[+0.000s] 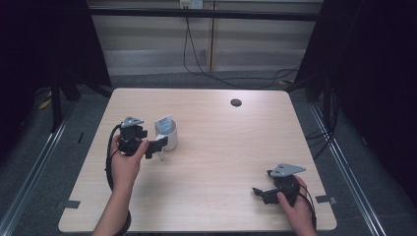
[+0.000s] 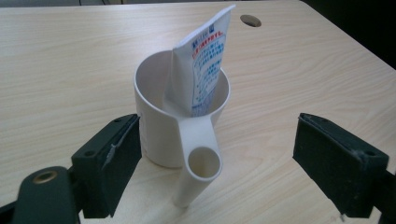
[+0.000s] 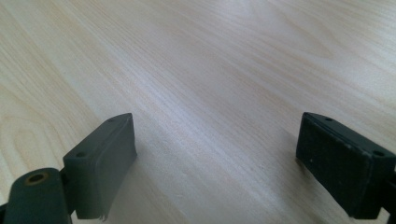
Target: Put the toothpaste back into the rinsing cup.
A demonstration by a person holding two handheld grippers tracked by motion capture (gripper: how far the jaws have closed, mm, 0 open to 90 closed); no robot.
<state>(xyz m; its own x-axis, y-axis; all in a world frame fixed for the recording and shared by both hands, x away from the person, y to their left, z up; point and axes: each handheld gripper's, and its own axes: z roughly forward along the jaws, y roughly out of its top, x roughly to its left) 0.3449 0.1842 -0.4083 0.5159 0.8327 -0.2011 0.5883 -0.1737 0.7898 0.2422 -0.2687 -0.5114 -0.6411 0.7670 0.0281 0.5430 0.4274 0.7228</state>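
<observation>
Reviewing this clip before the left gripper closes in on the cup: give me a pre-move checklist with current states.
1. Left gripper open: ok, jaws spread wide.
2. Cup upright on table: ok.
3. Handle between the left jaws: ok, it points toward the camera, touching neither jaw.
4. Tube seated in cup: ok, leaning against the rim, top sticking out.
5. Right gripper clear of the cup: ok, open over bare table at the near right.
6. Tube cap closed: cannot tell, its lower end is hidden.
</observation>
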